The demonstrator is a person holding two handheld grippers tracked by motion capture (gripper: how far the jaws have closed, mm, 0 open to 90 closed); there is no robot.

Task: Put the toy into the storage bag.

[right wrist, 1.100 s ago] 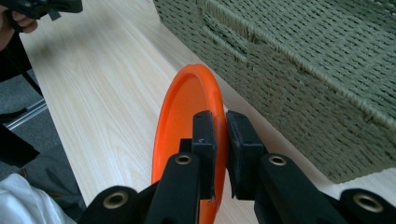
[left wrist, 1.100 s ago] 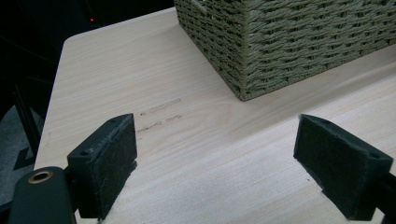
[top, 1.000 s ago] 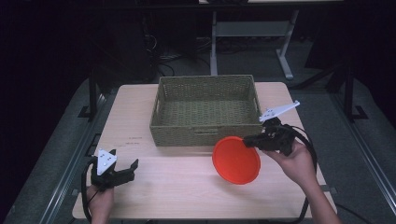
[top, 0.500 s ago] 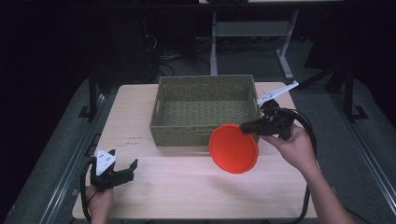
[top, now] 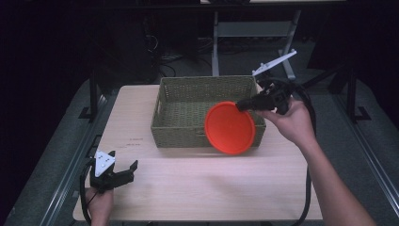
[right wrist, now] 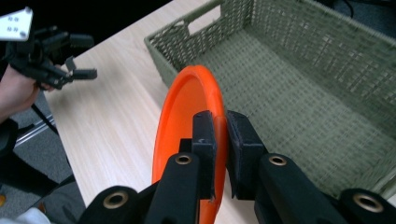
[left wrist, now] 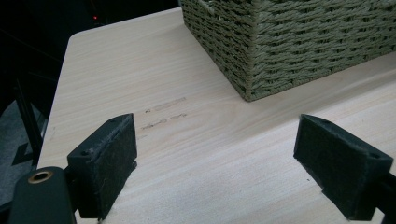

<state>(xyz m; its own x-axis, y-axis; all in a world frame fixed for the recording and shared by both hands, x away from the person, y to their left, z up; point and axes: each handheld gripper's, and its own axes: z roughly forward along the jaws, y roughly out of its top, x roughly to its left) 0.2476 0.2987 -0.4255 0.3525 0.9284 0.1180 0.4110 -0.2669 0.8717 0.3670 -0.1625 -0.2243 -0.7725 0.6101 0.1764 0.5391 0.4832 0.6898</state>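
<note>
Your right gripper (top: 242,106) has lifted the plate (top: 230,127) off the table (top: 197,188); it now hangs tilted over the basket's (top: 179,101) front-right rim. Jaws pinch the plate's edge. One round, smooth orange plate; one rectangular, olive woven basket. Your left gripper (top: 127,170) hasn't moved: jaws spread, nothing between them. Faint marks on the wood, unreadable.

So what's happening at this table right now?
A person works with a hand-held gripper in each hand. The right gripper is shut on the rim of an orange plate, holding it tilted in the air over the front wall of a woven green basket. The left gripper rests open near the table corner, holding nothing.
</note>
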